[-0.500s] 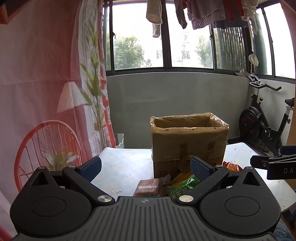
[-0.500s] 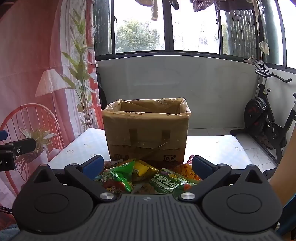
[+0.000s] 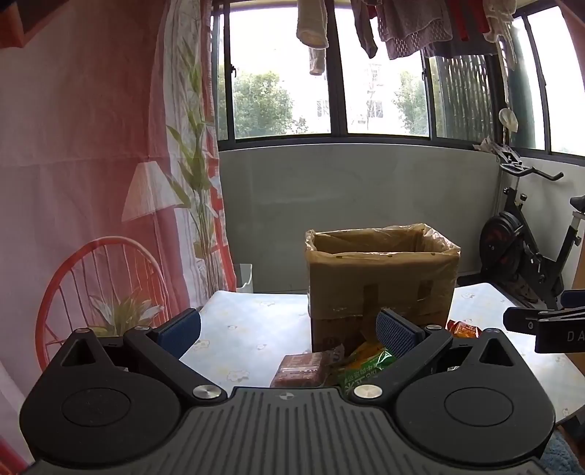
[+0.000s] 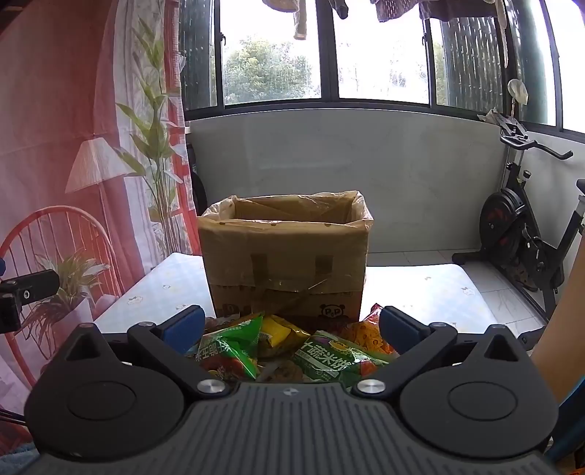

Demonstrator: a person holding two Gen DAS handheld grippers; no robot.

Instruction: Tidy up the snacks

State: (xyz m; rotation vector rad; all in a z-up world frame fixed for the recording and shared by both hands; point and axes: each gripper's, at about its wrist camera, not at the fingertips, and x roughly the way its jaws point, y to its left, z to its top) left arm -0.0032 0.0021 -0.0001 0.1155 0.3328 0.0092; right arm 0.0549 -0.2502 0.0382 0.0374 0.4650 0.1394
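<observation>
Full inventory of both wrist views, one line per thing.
cardboard box: 1, brown, plastic-lined, open, mid-table
table: 1, white floral cloth
snack packets: several, green, yellow, orange, piled before the box
brown snack pack: 1, left of the pile
exercise bike: 1, black, right
curtain: 1, pink print, left
hanging laundry: several, above the windows
left gripper: 1, black, blue pads, open, empty
right gripper: 1, same, open above the pile
</observation>
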